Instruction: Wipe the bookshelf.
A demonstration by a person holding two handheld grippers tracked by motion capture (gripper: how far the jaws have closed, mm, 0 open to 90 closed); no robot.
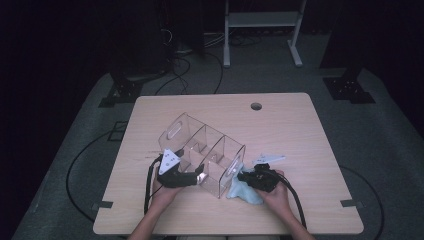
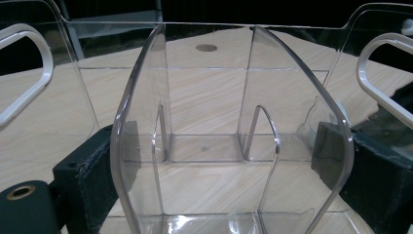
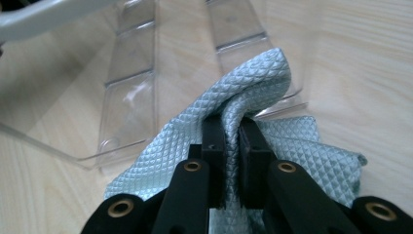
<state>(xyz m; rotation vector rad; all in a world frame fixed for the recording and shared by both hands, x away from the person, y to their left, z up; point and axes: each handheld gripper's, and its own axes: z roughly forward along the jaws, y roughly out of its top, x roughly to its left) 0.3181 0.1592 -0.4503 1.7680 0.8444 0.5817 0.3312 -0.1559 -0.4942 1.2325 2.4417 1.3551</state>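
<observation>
A clear acrylic organizer [image 1: 205,147] with several compartments and white-rimmed handle slots stands tilted on the wooden table [image 1: 290,130]. My left gripper [image 1: 199,176] grips its near end. In the left gripper view the black pads [image 2: 90,165] press on both sides of the organizer [image 2: 234,122], with the left gripper [image 2: 216,146] shut on it. My right gripper [image 1: 243,176] is just right of the organizer, shut on a light blue waffle-textured cloth [image 1: 246,192]. In the right gripper view the cloth [image 3: 253,83] bulges up between the jaws of the right gripper [image 3: 233,124] against the organizer's clear wall [image 3: 131,73].
A round cable hole [image 1: 256,106] sits near the table's far edge. Bare tabletop lies to the far right and far left. Cables [image 1: 190,75] and a white frame [image 1: 260,30] are on the dark floor beyond the table.
</observation>
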